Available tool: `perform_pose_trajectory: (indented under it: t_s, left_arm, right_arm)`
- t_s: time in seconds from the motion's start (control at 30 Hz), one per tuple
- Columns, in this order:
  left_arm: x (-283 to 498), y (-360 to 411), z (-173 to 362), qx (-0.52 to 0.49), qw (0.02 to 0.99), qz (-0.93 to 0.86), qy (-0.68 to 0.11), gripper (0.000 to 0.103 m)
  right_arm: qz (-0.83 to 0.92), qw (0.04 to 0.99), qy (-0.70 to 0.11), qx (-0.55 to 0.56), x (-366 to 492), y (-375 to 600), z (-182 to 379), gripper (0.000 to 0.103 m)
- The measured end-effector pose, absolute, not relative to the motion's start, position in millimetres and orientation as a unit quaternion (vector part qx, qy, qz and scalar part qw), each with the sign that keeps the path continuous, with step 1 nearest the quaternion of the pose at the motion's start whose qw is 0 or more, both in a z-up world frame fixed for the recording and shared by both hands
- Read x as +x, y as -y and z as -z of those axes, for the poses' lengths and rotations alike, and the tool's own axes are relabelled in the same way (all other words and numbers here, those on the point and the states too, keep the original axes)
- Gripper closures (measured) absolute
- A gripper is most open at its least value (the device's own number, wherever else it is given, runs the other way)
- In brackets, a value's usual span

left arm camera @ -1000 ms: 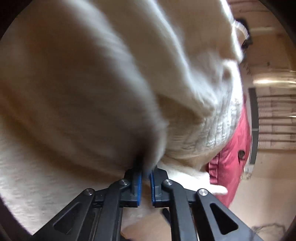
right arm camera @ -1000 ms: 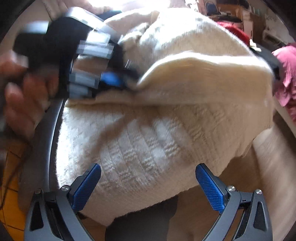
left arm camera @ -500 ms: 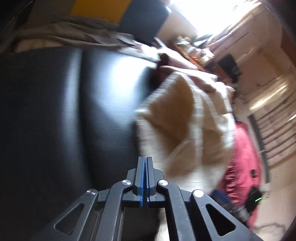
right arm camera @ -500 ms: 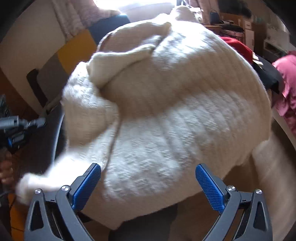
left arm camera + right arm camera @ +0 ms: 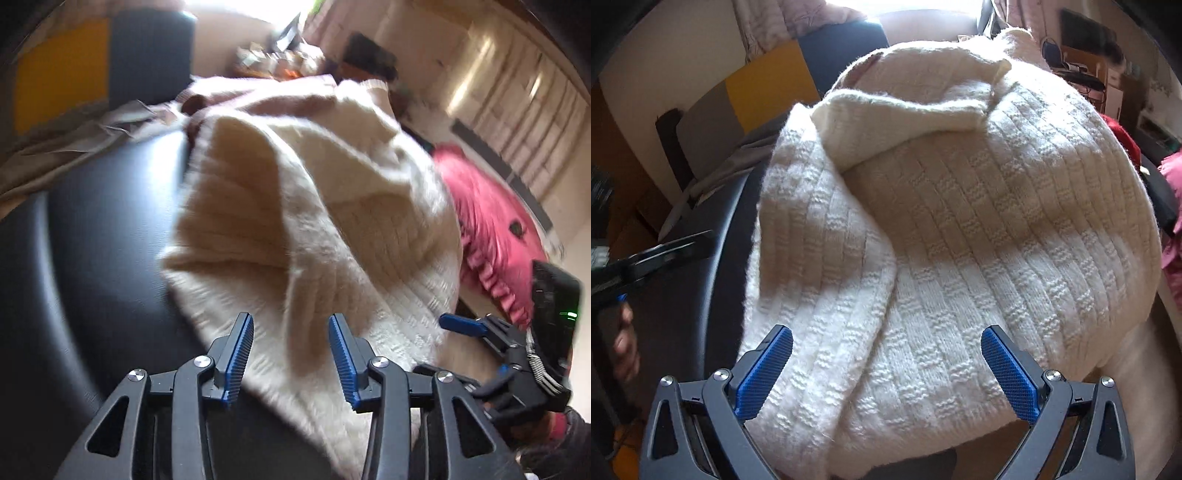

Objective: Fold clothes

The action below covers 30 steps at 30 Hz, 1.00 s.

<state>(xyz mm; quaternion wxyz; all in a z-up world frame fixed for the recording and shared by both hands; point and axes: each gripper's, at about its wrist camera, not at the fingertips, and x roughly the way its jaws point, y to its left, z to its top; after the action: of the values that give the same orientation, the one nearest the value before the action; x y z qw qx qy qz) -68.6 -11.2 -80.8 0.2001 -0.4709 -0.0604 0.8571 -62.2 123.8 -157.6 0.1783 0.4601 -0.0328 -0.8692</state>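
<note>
The left gripper [image 5: 291,354] was pinching the sweater [image 5: 332,221] a second ago, then shut on nothing; now its jaws stand apart, empty, at the sweater's near edge. The sleeve [image 5: 827,266] it carried now lies folded across the body. In the right view the left gripper [image 5: 653,258] has drawn off to the side

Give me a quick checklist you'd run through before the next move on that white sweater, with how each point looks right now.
1. Left claw open, holding nothing: ok.
2. Right claw open, holding nothing: ok.
3. Sweater resting on the black seat, not dangling from either claw: ok.
4. Folded-over sleeve lying flat: not ok, it bunches into a ridge.
5. Cuff near the collar tucked in neatly: not ok, it sticks up.
6. Far edge of the sweater clear of the pink garment: cannot tell.
</note>
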Motion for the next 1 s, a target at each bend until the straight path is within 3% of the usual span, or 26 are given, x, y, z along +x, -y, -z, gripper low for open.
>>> perform_pose_trajectory:
  t_s: [0.17,0.2,0.23,0.27,0.5,1.0]
  left_arm:
    - [-90.1,-2.2,96.7,-0.493,0.221,-0.837,0.087,0.063]
    - [-91.2,-4.0,98.3,-0.494,0.220,-0.836,0.093,0.070]
    - [-92.2,-5.8,99.9,-0.494,0.219,-0.835,0.099,0.089]
    - [-92.5,-5.7,101.2,-0.495,0.216,-0.835,0.108,0.096]
    - [-50.7,86.6,89.1,-0.427,0.159,-0.844,0.282,0.098]
    - [108.8,263.3,79.1,-0.355,-0.037,-0.872,0.334,0.098]
  right_arm:
    - [0.871,0.182,0.028,0.455,-63.5,-133.3,158.1,0.000]
    - [0.873,0.180,0.024,0.453,-64.3,-136.1,157.2,0.000]
    - [0.874,0.176,0.023,0.451,-68.0,-136.6,157.8,0.000]
    - [0.876,0.172,0.022,0.450,-71.7,-137.2,158.5,0.000]
    - [0.872,0.160,0.031,0.461,-103.8,-132.5,169.4,0.000]
    - [0.812,0.277,-0.070,0.509,-75.5,-9.6,181.3,0.000]
